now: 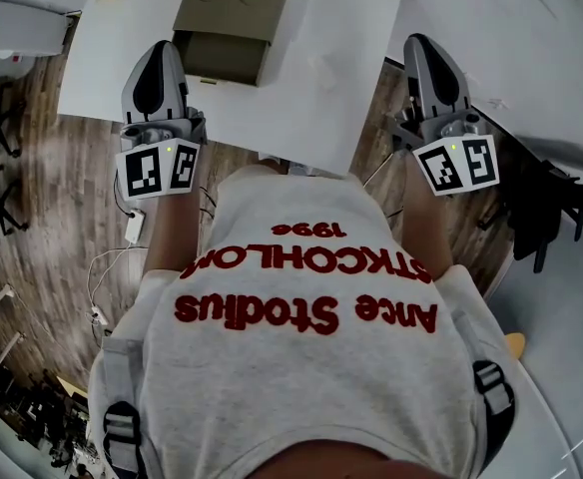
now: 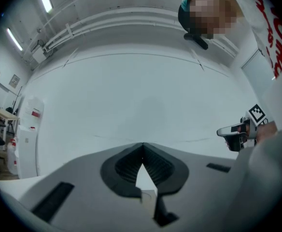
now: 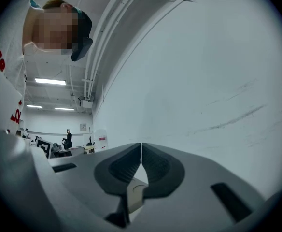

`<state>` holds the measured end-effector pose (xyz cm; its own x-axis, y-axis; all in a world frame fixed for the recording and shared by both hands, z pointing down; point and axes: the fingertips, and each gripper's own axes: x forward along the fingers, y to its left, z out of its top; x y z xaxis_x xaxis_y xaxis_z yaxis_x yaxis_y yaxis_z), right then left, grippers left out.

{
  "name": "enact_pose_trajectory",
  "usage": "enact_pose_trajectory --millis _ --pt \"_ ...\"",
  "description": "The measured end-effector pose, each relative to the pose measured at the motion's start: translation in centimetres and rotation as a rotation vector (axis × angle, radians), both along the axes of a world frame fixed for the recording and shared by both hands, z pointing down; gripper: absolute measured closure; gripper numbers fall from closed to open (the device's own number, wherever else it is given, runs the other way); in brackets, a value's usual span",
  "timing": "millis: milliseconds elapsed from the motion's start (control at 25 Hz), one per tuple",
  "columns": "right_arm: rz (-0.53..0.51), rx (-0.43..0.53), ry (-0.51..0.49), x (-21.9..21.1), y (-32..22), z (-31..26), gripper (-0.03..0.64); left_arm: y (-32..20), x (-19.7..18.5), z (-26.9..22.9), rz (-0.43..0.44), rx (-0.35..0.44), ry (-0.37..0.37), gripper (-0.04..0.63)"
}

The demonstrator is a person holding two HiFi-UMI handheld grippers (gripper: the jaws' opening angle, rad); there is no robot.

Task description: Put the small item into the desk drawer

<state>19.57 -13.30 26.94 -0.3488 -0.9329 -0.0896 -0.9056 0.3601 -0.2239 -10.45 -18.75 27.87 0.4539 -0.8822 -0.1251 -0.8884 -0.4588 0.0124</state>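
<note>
Both my tongs are clenched on nothing: the left gripper (image 1: pixel 162 48) is over the near left part of the white desk (image 1: pixel 301 118), and the right gripper (image 1: pixel 419 42) is just off its right edge. Further in, a faint pale speck (image 1: pixel 323 65), which I take for the small item, lies nearer my right gripper and is too small to show a long axis. To its left, the olive drawer box (image 1: pixel 227 23) seems to have its drawer pulled out toward me.

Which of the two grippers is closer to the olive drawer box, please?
The left gripper, just beside the drawer box; the right gripper is far off at the other edge of the table.
</note>
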Motion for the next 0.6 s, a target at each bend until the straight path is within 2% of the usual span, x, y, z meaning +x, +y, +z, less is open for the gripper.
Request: enact_pose_trajectory --millis 320,480,600 --pt "-0.001 -0.09 0.026 -1.2 -2.6 2.8 0.606 -3.2 0.4 1.7 0.037 -0.042 -0.006 0.589" --pt "-0.035 -0.181 0.037 -2.1 -4.1 5.8 0.541 -3.9 1.2 3.3 0.058 -0.082 -0.005 0.588" --pt "-0.047 -0.25 0.076 -3.0 -4.9 8.4 0.528 -4.4 1.7 4.6 0.072 -0.115 -0.009 0.588"
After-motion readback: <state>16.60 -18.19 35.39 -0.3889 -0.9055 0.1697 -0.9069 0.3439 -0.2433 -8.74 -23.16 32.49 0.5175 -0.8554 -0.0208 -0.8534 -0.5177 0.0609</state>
